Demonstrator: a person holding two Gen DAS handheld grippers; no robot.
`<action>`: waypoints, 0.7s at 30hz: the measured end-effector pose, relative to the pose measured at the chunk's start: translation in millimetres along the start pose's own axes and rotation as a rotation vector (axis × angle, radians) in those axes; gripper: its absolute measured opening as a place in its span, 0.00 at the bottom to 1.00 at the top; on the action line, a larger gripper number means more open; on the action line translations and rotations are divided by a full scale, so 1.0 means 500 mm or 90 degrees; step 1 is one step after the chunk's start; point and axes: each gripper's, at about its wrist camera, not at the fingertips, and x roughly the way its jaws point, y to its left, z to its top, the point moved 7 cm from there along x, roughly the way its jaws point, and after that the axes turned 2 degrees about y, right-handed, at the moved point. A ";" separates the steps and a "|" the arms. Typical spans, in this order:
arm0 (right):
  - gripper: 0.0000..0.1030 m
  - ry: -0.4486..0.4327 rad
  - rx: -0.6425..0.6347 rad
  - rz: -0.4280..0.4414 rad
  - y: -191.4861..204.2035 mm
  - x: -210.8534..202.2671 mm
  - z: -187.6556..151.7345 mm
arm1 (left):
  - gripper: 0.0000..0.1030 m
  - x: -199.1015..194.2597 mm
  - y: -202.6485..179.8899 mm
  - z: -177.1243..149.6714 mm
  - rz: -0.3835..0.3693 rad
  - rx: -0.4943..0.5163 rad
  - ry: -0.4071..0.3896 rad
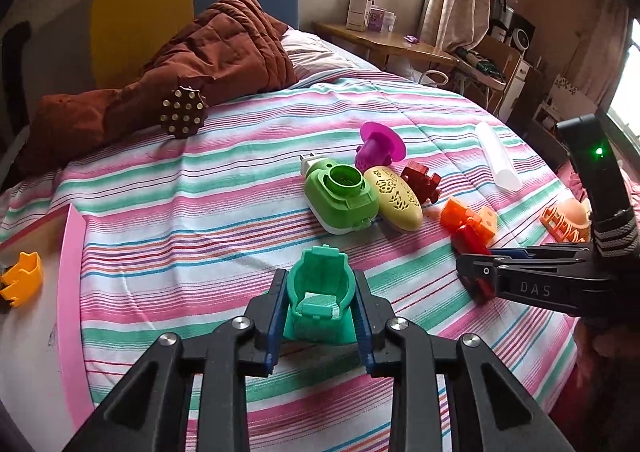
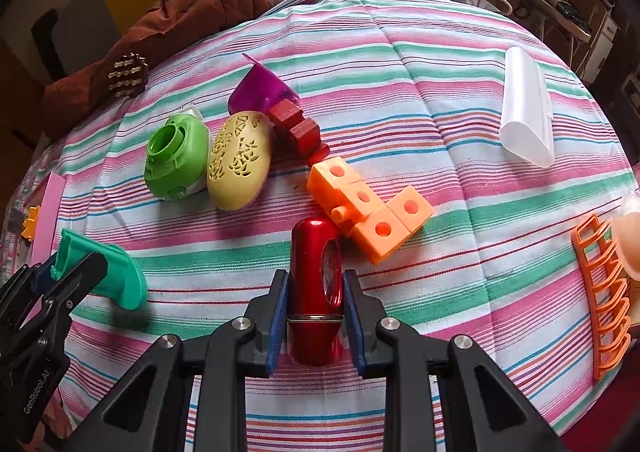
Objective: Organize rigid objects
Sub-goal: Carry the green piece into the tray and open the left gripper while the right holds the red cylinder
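Observation:
My left gripper (image 1: 320,277) is shut on a teal plastic holder (image 1: 320,308), its blue pads against both sides, low over the striped bedspread (image 1: 200,212). From the right wrist view the same teal holder (image 2: 120,280) shows at the left edge in the left gripper (image 2: 76,268). My right gripper (image 2: 315,274) is shut on a glossy red cylinder (image 2: 312,248) that points away from me, just short of a cluster of orange cubes (image 2: 368,208). In the left wrist view the right gripper (image 1: 470,270) comes in from the right with the red cylinder (image 1: 470,240).
Mid-bed lie a green plug-in device (image 1: 340,200), a yellow perforated oval (image 1: 400,200), a magenta funnel (image 1: 380,144) and a dark red block (image 1: 422,180). A clear tube (image 2: 528,120) and an orange rack (image 2: 600,292) lie right. A pink-edged box (image 1: 70,292) holds a yellow piece (image 1: 22,278).

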 end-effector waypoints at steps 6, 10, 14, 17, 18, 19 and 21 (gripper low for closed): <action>0.25 -0.004 -0.011 -0.004 0.005 -0.001 -0.001 | 0.29 -0.050 0.019 0.002 -0.025 -0.018 -0.020; 0.25 -0.006 -0.032 -0.001 0.020 -0.001 -0.004 | 0.29 -0.093 0.038 0.000 -0.039 -0.029 -0.040; 0.25 -0.006 -0.054 0.005 0.037 -0.001 -0.008 | 0.29 -0.134 0.082 0.001 -0.041 -0.049 -0.058; 0.25 -0.007 -0.068 0.007 0.049 0.000 -0.011 | 0.29 -0.163 0.126 0.004 -0.038 -0.069 -0.072; 0.25 -0.007 -0.072 0.009 0.053 0.000 -0.012 | 0.29 -0.170 0.144 0.004 -0.037 -0.077 -0.075; 0.25 -0.007 -0.076 0.011 0.057 0.000 -0.012 | 0.29 -0.177 0.163 0.005 -0.035 -0.086 -0.077; 0.25 -0.008 -0.088 0.010 0.065 0.001 -0.014 | 0.29 -0.189 0.204 0.004 -0.025 -0.098 -0.079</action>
